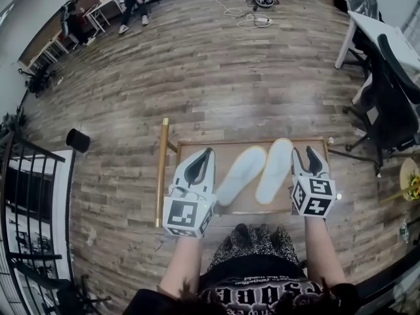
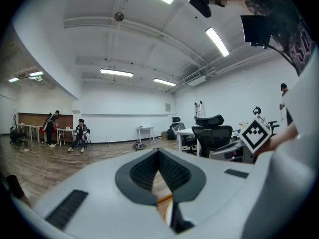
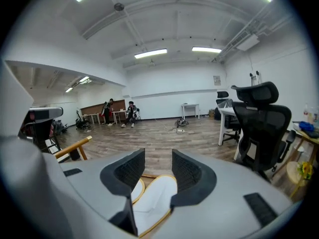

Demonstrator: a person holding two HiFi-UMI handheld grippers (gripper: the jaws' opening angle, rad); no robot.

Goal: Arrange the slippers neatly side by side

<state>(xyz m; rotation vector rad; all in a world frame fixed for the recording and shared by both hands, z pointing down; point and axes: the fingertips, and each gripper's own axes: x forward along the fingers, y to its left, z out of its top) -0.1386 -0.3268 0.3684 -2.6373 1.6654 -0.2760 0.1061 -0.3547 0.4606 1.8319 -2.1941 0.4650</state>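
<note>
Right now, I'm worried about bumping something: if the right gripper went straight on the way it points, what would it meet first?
Probably the nearer white slipper, seen low between the right gripper's open jaws. Depth is unclear: it might instead clear it and reach the wooden floor.

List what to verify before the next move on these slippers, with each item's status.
1. Right gripper ready to grasp: ok, jaws apart, nothing clamped.
2. Left gripper free: ok, jaws together, nothing held.
3. Both slippers on the wooden board: ok.
4. Slippers parallel: not ok, the left slipper slants toward the right slipper, and their heels lie further apart than their toes.
5. Toes touching: cannot tell.
</note>
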